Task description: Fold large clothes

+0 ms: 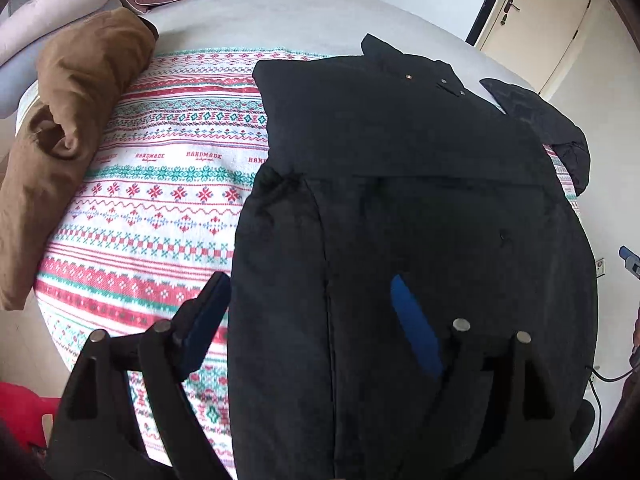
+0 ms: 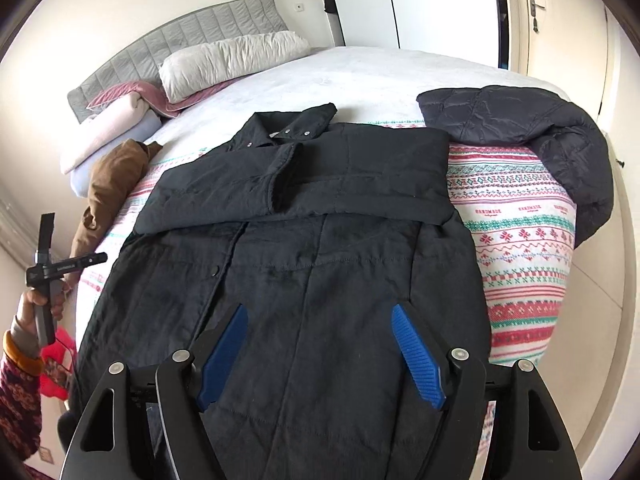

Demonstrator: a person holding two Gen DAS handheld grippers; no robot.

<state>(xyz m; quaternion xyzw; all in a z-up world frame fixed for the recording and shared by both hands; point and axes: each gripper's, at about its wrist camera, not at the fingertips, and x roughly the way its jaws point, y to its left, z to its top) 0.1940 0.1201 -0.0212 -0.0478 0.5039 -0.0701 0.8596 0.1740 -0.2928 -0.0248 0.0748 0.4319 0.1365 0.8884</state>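
A large black coat lies flat on a patterned blanket on the bed, collar with metal snaps at the far end. In the right wrist view the coat has a sleeve folded across its chest. My left gripper is open over the coat's near left edge, one finger above the blanket and the blue pad above the cloth. My right gripper is open above the coat's lower half, and nothing is pinched between its pads. A hand at the far left holds the left gripper's handle.
A rolled brown garment lies along the blanket's left side. A dark puffer jacket hangs over the bed's right edge. Pillows and folded bedding sit by the grey headboard. Wardrobe doors stand behind, and something red lies on the floor.
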